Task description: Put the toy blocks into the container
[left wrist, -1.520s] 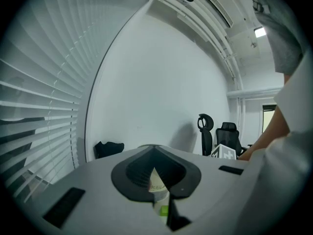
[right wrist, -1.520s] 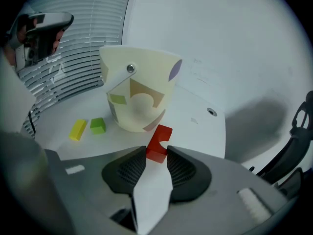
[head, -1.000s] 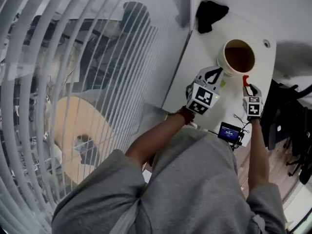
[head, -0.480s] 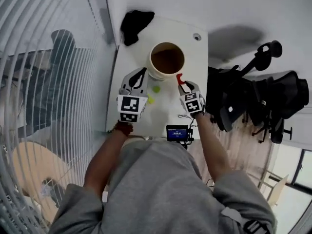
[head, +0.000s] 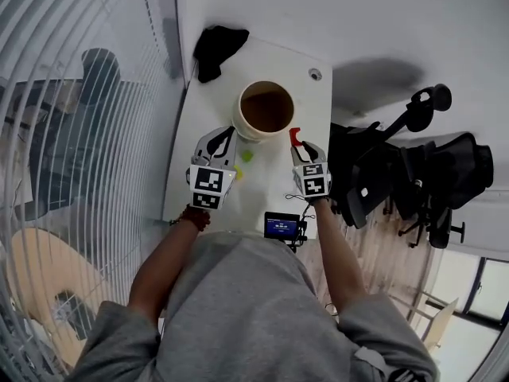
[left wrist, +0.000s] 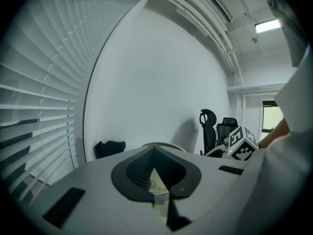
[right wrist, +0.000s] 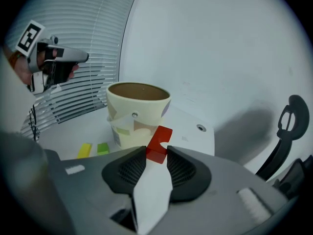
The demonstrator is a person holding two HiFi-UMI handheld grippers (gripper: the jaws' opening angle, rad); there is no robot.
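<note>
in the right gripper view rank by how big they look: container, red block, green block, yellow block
1. container
2. red block, though it is nearest the camera
3. yellow block and green block: too alike to rank

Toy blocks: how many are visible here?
3. A red block held by the right gripper; a green block and a yellow block on the table beside the container. Others may be hidden inside it.

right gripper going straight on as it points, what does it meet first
Likely the wall of the container, just ahead; the red block it grips would touch first, though depth is unclear.
</note>
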